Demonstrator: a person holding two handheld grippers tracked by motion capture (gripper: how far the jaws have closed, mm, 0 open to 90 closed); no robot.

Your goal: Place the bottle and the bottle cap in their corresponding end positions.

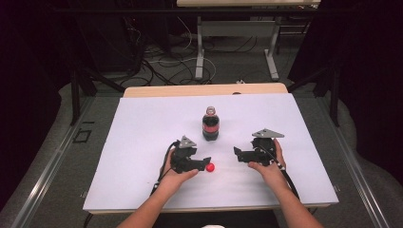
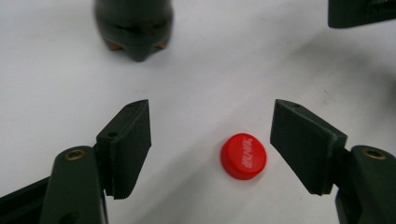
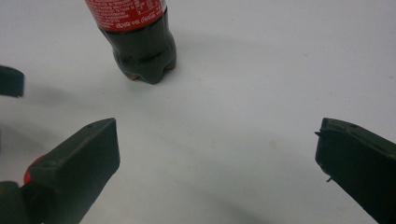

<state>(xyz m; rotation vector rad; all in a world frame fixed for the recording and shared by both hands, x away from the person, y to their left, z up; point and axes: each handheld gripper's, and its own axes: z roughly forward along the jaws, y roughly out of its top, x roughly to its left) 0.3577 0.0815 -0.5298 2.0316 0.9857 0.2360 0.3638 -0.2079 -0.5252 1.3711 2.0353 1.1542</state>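
With the left gripper (image 2: 210, 140) spread apart and the red bottle cap (image 2: 243, 156) lying loose on the counter (image 1: 142, 128) between its jaws, lift straight clear without nudging it, while the right gripper (image 3: 217, 154) waits wide apart near the cola bottle (image 1: 210, 124).

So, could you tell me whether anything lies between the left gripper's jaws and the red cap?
Nothing visible does. The red cap lies on the white table sheet between the open jaws of the left gripper, untouched by either.
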